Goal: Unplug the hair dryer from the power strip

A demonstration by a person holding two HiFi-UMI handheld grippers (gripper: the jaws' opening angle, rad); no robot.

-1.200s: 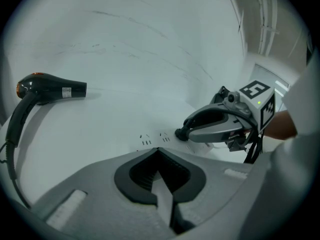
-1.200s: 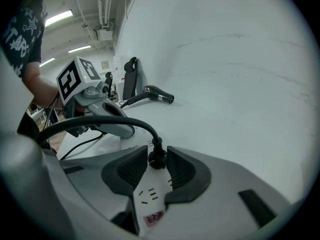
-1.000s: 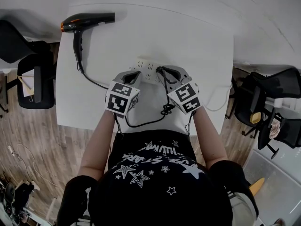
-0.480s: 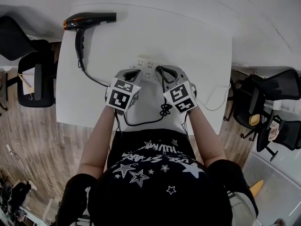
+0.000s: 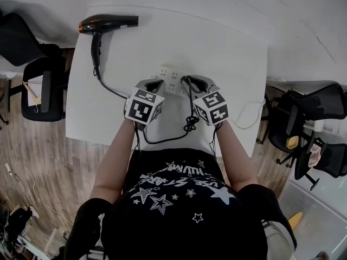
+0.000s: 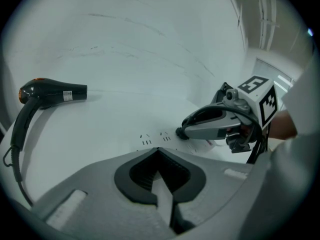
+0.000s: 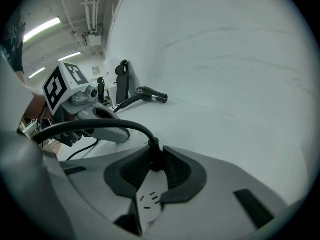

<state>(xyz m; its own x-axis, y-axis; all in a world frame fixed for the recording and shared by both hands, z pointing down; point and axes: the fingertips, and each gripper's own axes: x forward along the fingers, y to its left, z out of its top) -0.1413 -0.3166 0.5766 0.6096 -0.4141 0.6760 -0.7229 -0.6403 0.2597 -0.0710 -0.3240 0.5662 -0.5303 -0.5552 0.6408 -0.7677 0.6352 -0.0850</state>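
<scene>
Landmark: the white power strip point(image 5: 171, 78) lies near the middle of the white table point(image 5: 227, 47); every place below is given from it.
Hair dryer: the black hair dryer point(image 5: 108, 23), orange at its rear end, lies on its side well apart from the power strip, off toward the table's far left corner. Its handle points back toward the person.
Cord: the black cord point(image 7: 100, 124) leaves the handle, passes the power strip's left end, loops along the table's near edge and rises to the strip's right end. A knotted bunch of it lies just on the near side.
Plug: the black plug point(image 7: 152, 151) stands at the power strip's right end. The pads hide where it meets the socket.
Right gripper: the right gripper point(image 7: 154, 156) reaches down onto the strip's right end, its 2 dark pads pressing on the plug's neck, 1 on each side. The jaws have just been easing open a little with the plug between them.
Left gripper: the left gripper point(image 6: 159, 150) sits over the strip's left end with its 2 jaw tips together and nothing between them. The white strip shows through the hollow behind the tips, and I cannot tell whether the tips touch the strip.
Gap: the 2 grippers are near each other, with several bare sockets between them.
Surroundings: black office chairs point(image 5: 38, 85) stand beside the table, well apart from the strip, on a wood floor point(image 5: 32, 156).
</scene>
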